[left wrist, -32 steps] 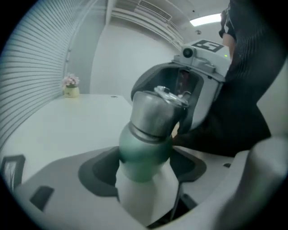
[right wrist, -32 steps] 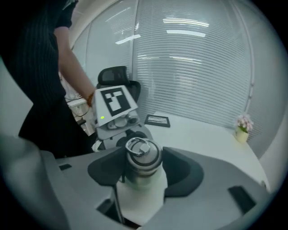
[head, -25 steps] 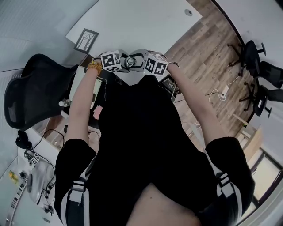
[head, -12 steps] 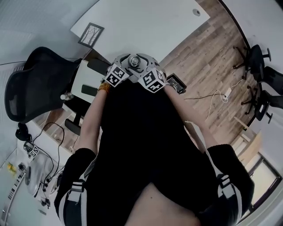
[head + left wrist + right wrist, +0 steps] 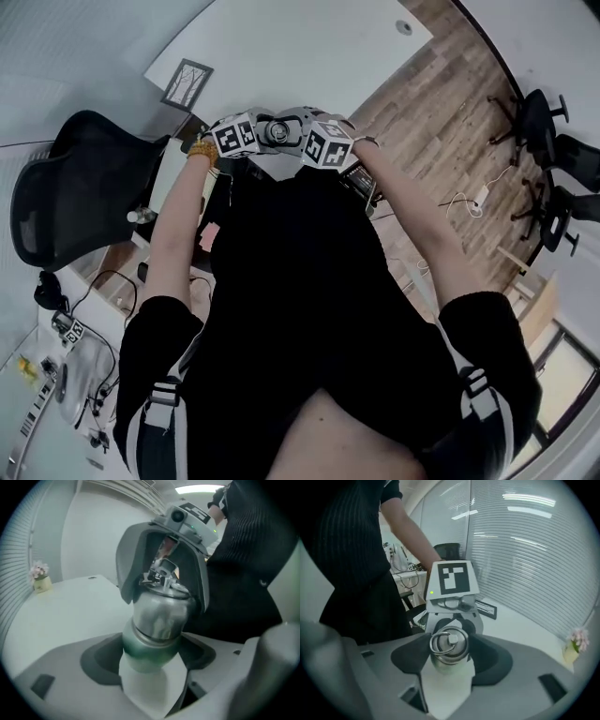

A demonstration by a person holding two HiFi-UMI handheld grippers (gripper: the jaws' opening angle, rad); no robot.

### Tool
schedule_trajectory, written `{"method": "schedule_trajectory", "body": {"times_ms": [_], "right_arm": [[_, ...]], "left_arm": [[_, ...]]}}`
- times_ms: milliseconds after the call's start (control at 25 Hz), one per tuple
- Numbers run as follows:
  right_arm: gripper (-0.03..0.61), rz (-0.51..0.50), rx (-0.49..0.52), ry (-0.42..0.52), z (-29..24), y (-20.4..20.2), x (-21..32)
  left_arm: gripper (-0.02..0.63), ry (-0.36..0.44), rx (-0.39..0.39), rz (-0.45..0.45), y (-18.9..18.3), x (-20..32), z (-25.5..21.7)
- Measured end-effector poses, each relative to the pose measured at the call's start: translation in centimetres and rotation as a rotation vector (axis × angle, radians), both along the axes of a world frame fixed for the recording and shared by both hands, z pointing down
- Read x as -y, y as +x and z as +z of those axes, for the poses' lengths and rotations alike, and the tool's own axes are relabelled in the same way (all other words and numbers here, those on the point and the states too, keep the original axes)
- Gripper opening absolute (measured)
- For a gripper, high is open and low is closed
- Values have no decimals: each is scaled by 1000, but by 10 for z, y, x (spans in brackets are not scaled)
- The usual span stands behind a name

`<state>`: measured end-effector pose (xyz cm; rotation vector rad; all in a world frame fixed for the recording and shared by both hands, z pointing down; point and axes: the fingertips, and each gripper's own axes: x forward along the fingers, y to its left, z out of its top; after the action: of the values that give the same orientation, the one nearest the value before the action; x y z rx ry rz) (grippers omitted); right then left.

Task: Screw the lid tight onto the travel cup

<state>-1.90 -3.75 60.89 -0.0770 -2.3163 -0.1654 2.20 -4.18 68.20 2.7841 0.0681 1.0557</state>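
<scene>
The travel cup is held up in the air between the two tools, close in front of the person's black top, and it is not set down on anything. The left hand-held gripper is clamped on the cup's body: its jaws have just been closing, the cup is between them, and the dark pads are pressed against the wall on either side where it turns green. The jaws are kept fairly wide by the cup's girth.

Straight opposite, the right hand-held gripper is fitted over the far end of the cup. Its jaws have just been closing as well, and the steel lid is gripped between them, with the lid's carrying ring laid flat on top and turned towards that gripper's camera. The lid is seated on the cup's mouth (how far it is screwed down cannot be told).

In the head view the two marker cubes are seen side by side, with the lid's top just visible between them.

Beyond and to the left of the left hand-held gripper a white worktop is seen, with a small pot of pink flowers near its far edge. A black office chair stands further off on the left hand-held gripper's side
</scene>
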Motion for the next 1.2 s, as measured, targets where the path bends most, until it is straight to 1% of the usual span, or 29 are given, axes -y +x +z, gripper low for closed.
{"method": "schedule_trajectory", "body": {"times_ms": [40,80,120,160,200,240,280,360,440,520,560,600,640,680,760,840,960,1040,1080,1120,1160,1200], "right_arm": [[261,-30,-8,-6,-1,-1,0],[261,-46,-12,-10,-1,-1,1],[261,-48,-12,-10,-2,0,1],[263,-32,-4,-11,-4,1,2],[270,6,16,-19,-5,2,2],[319,68,52,-39,-8,2,2],[333,151,100,-68,-11,2,3],[333,362,189,-122,-17,3,10],[333,556,232,-168,-16,4,16],[324,681,227,-190,-10,3,17],[271,715,213,-178,-7,4,19],[260,724,198,-156,-5,4,20],[258,706,181,-135,-5,4,20],[258,663,160,-115,-6,4,19],[256,530,111,-77,-5,2,16],[256,376,52,-53,-3,-1,12],[256,141,-69,-61,0,-6,7],[256,24,-137,-75,1,-8,5],[256,-3,-150,-88,1,-9,5],[258,-10,-147,-101,1,-9,5],[258,-2,-133,-109,1,-9,5],[261,21,-110,-108,1,-8,5]], "left_arm": [[370,-4,16,46,-1,-1,0],[370,-6,29,74,-1,-1,-1],[371,-4,36,81,0,0,-2],[371,1,35,64,1,1,-2],[377,13,24,22,2,2,-3],[398,29,4,-41,1,3,-4],[399,44,-22,-118,-1,4,-5],[399,55,-84,-297,-6,7,-6],[397,53,-145,-468,-9,7,-7],[395,47,-183,-591,-8,5,-9],[382,47,-191,-634,-7,5,-10],[365,49,-195,-663,-7,6,-10],[357,50,-194,-671,-6,7,-10],[356,50,-189,-657,-6,8,-10],[354,47,-172,-574,-6,8,-6],[354,26,-142,-449,-7,8,-1],[354,-17,-52,-224,-7,6,-1],[355,-35,8,-103,-7,4,-1],[356,-38,27,-64,-7,4,-1],[357,-37,31,-44,-8,3,-1],[359,-32,24,-48,-8,3,-1],[360,-22,8,-76,-9,3,0]]}}
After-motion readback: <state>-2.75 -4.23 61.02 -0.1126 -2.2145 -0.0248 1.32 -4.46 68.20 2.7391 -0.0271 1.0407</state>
